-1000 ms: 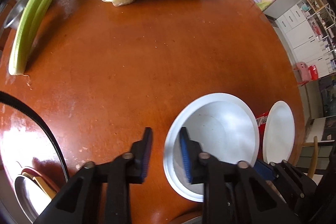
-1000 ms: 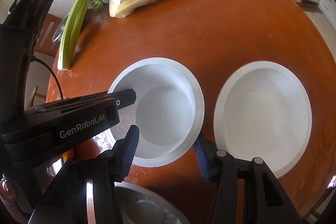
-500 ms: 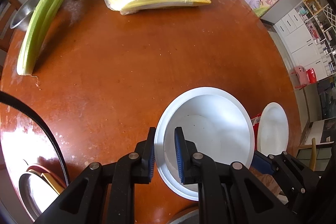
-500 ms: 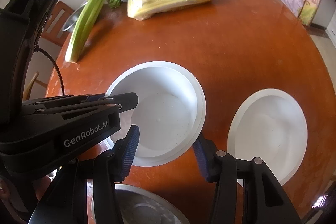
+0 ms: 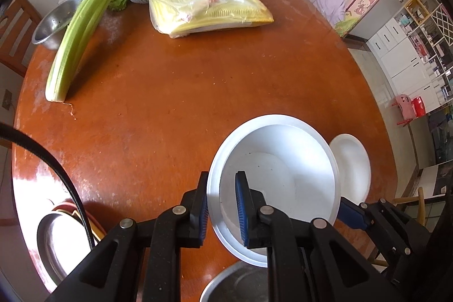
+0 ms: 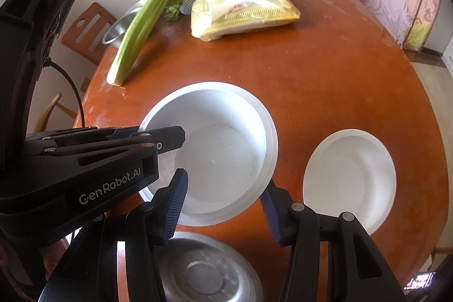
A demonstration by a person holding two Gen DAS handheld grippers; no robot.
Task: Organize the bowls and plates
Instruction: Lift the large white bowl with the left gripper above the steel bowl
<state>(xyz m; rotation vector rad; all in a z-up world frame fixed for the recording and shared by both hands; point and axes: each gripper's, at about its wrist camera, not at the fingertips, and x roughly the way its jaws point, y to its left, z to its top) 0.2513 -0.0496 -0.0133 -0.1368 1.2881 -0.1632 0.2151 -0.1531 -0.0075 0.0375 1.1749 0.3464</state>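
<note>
White bowl (image 5: 283,160) over the round table (image 5: 170,104), our left gripper (image 5: 222,205) clamped on its near-left rim, our right gripper (image 6: 223,205) pinching the bowl's near side, second bowl (image 6: 351,177) resting just right of it.

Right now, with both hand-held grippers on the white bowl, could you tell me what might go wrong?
1. The left hand-held gripper pinches only the bowl rim, so the bowl could tip or slip.
2. The right hand-held gripper spans the near rim; uneven pulls could twist the bowl.
3. If dropped, it could hit the metal bowl below or the plate.
</note>
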